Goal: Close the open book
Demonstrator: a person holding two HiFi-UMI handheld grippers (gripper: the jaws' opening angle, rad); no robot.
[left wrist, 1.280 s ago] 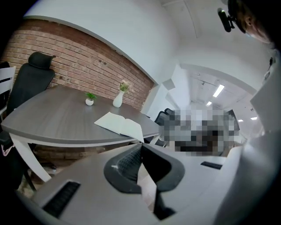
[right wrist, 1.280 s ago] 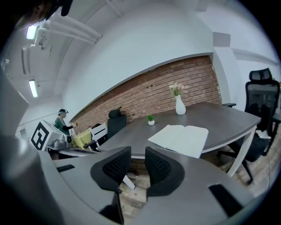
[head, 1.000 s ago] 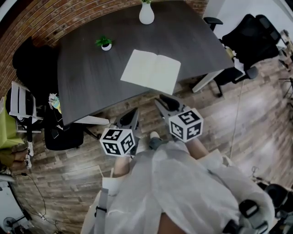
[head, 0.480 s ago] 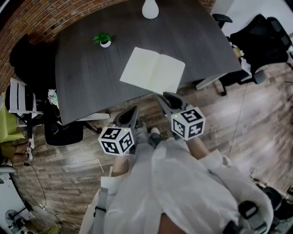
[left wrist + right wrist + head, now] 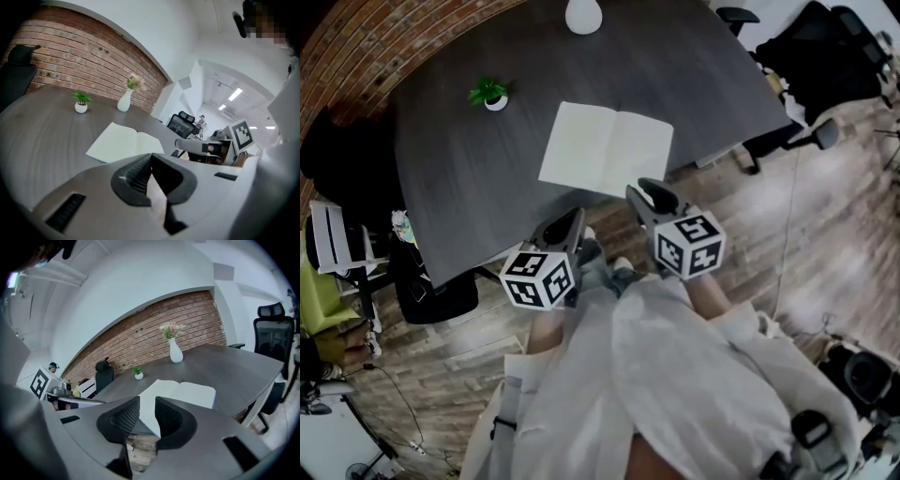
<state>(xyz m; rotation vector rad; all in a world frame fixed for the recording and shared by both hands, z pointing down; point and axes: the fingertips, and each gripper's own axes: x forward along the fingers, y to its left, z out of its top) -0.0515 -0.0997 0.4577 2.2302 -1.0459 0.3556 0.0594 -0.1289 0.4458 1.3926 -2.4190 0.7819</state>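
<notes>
The open book [image 5: 606, 148] lies flat with pale blank pages near the front edge of the dark grey table [image 5: 459, 178]. It also shows in the left gripper view as the book [image 5: 124, 143] and in the right gripper view as the book [image 5: 187, 392]. My left gripper [image 5: 569, 228] hangs over the floor just short of the table edge, below the book's left page; its tips [image 5: 150, 157] meet with nothing between them. My right gripper [image 5: 650, 195] reaches the book's near right corner. The right gripper [image 5: 147, 401] stands open and empty, with the book seen through the gap.
A small potted plant [image 5: 490, 93] and a white vase [image 5: 583, 14] stand farther back on the table. Black office chairs [image 5: 820, 56] are at the right end, and another chair [image 5: 431, 286] and clutter sit at the left. Wood floor lies under me.
Both grippers have moved forward toward the table's front edge and the book. The right one now reaches the book's near corner. Jaws look unchanged.
</notes>
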